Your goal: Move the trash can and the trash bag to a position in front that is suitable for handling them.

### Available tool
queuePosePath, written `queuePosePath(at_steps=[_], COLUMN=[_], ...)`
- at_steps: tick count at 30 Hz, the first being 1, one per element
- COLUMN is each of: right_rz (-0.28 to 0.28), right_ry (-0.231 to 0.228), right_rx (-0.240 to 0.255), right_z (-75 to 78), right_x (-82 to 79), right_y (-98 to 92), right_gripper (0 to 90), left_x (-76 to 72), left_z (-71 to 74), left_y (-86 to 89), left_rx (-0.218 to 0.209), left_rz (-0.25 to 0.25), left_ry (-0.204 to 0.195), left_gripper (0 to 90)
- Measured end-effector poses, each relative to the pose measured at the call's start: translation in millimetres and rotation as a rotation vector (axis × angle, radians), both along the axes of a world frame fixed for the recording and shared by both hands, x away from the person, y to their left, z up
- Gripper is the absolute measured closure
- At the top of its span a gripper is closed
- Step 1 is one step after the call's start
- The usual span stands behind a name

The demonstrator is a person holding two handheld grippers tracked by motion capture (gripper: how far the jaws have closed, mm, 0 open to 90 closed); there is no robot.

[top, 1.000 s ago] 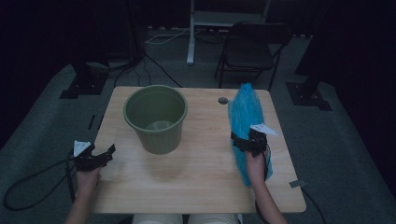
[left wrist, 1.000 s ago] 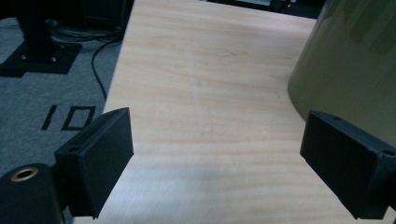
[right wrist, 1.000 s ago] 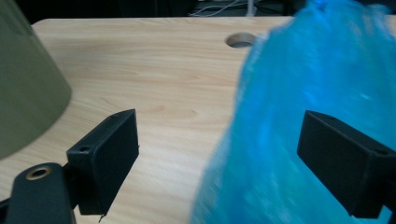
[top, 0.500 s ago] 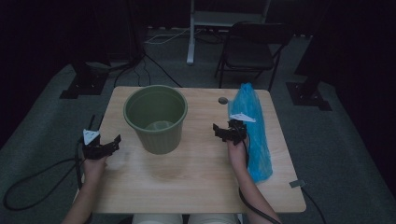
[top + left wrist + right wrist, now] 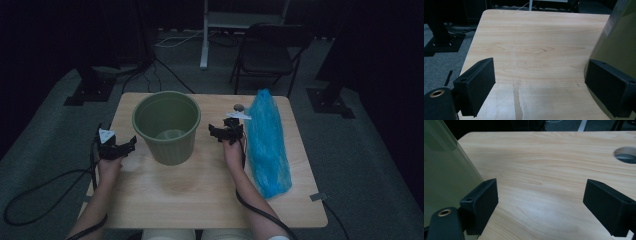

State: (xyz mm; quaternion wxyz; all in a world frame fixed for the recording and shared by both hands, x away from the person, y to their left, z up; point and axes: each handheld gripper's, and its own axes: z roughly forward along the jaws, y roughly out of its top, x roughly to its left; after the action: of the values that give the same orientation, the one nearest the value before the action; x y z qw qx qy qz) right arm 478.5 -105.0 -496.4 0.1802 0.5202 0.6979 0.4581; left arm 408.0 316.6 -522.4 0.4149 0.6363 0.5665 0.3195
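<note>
A green bucket (image 5: 167,126) stands upright on the wooden table (image 5: 200,185), left of centre. Its wall fills the right side of the left gripper view (image 5: 616,42) and the left side of the right gripper view (image 5: 444,170). A blue plastic bag (image 5: 267,142) lies lengthwise along the table's right side. My left gripper (image 5: 116,146) is open just left of the bucket, with nothing between its jaws. My right gripper (image 5: 226,131) is open between the bucket and the bag, holding nothing.
A round cable hole (image 5: 239,106) sits in the table near its far edge, also seen as an opening (image 5: 625,155) in the right gripper view. A folding chair (image 5: 267,55) and stand bases rest on the floor behind the table. Cables trail off the left.
My right gripper has moved left off the blue bag toward the bucket. My left gripper has moved forward and right, closer to the bucket's left side.
</note>
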Motion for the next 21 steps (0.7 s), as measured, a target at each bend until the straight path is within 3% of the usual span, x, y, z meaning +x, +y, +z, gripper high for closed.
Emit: queuePosePath(at_steps=[8, 11, 14, 21], right_rz=[0.033, 0.050, 0.070, 0.079], right_ry=[0.040, 0.060, 0.041, -0.001], right_rx=[-0.031, -0.012, -0.020, -0.051], right_z=[-5.6, -6.9, -6.5, -4.6], right_x=[14.6, 17.2, 15.5, 8.3], right_y=[30.6, 38.4, 45.7, 46.2], right_gripper=[12.1, 12.1, 13.6, 15.7], left_x=[14.9, 17.6, 17.5, 13.9], left_z=[4.8, 5.8, 6.6, 6.0], left_y=[-9.8, -13.2, -22.6, -26.4], left_rx=[0.029, 0.009, 0.030, 0.024], left_rz=[-0.004, 0.007, -0.034, -0.017], left_ry=[-0.012, -0.011, -0.016, -0.016], left_gripper=[10.0, 9.9, 9.9, 10.7])
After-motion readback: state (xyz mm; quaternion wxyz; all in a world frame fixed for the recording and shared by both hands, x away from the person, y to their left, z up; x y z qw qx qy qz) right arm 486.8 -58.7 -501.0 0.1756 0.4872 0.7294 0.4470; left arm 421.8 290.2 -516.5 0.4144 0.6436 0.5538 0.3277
